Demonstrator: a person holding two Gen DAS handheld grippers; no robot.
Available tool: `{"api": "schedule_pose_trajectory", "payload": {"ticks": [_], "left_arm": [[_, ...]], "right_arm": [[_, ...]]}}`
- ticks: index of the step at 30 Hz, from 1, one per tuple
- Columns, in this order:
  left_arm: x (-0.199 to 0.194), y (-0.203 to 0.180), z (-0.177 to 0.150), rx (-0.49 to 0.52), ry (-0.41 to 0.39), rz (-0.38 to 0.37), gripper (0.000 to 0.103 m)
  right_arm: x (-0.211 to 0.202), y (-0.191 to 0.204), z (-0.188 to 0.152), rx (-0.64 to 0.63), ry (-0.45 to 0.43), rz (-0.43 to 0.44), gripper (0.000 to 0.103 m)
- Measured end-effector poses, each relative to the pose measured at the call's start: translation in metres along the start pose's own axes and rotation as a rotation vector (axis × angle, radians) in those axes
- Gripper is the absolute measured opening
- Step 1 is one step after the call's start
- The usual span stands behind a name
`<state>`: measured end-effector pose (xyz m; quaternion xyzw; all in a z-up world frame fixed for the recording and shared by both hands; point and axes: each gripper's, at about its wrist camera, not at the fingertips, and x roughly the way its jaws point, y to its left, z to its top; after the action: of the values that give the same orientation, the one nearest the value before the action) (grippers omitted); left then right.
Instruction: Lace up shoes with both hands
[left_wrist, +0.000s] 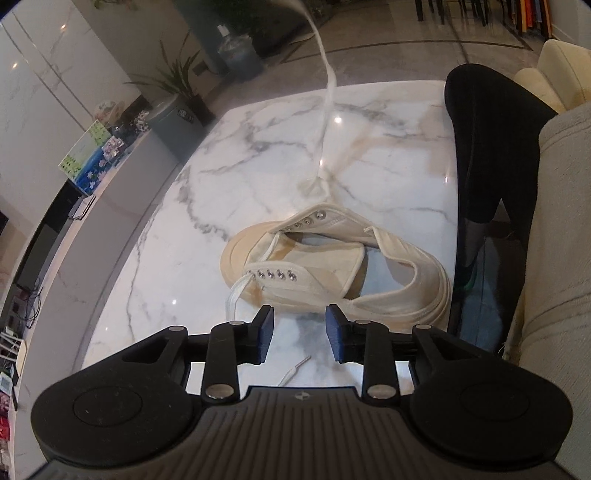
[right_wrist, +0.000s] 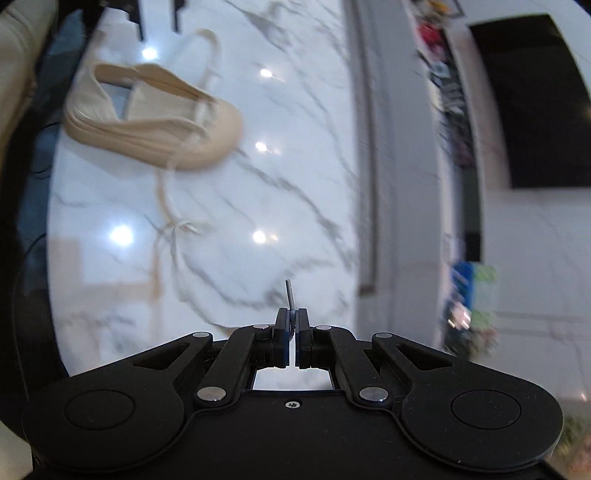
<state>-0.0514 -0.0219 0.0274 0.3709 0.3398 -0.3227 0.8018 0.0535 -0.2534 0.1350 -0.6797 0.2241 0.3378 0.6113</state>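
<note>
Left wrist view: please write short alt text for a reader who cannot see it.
A cream shoe lies on a marble table, laced only at the toe. The open left gripper hovers just in front of it. One lace end lies under the gripper; the other lace rises out of view.

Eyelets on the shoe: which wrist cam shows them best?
Left wrist. Both rows of metal eyelets on the shoe are sharp and countable there. The right wrist view is motion-blurred and sees the shoe side-on; no eyelets can be made out.
</note>
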Motion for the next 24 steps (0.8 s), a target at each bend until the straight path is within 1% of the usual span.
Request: {"api": "schedule_pose_trajectory", "payload": {"ticks": [6,9,11,17,18,20,24], "left_arm": [[0.002,0.006,-0.014,-0.027,0.034,-0.002,0.029],[0.006,0.006,-0.023,-0.036,0.056,-0.013,0.03],[0.009,0.006,-0.029,-0.047,0.072,-0.019,0.03],[0.026,0.014,-0.048,-0.092,0.113,-0.025,0.031],[0.029,0.015,-0.051,-0.09,0.121,-0.026,0.031],[0.035,0.018,-0.054,-0.072,0.137,-0.034,0.031],[0.051,0.03,-0.056,-0.062,0.156,-0.059,0.031]], "right_arm": [[-0.016,-0.022,-0.03,0.086,0.057,-0.112,0.001],[-0.013,-0.014,-0.028,0.102,0.018,-0.11,0.001],[-0.008,-0.006,-0.02,0.1,-0.021,-0.092,0.001],[0.025,0.039,0.018,0.097,-0.176,0.016,0.001],[0.032,0.047,0.026,0.102,-0.205,0.038,0.001],[0.039,0.055,0.032,0.11,-0.235,0.068,0.001],[0.068,0.072,0.048,0.134,-0.294,0.169,0.001]]}}
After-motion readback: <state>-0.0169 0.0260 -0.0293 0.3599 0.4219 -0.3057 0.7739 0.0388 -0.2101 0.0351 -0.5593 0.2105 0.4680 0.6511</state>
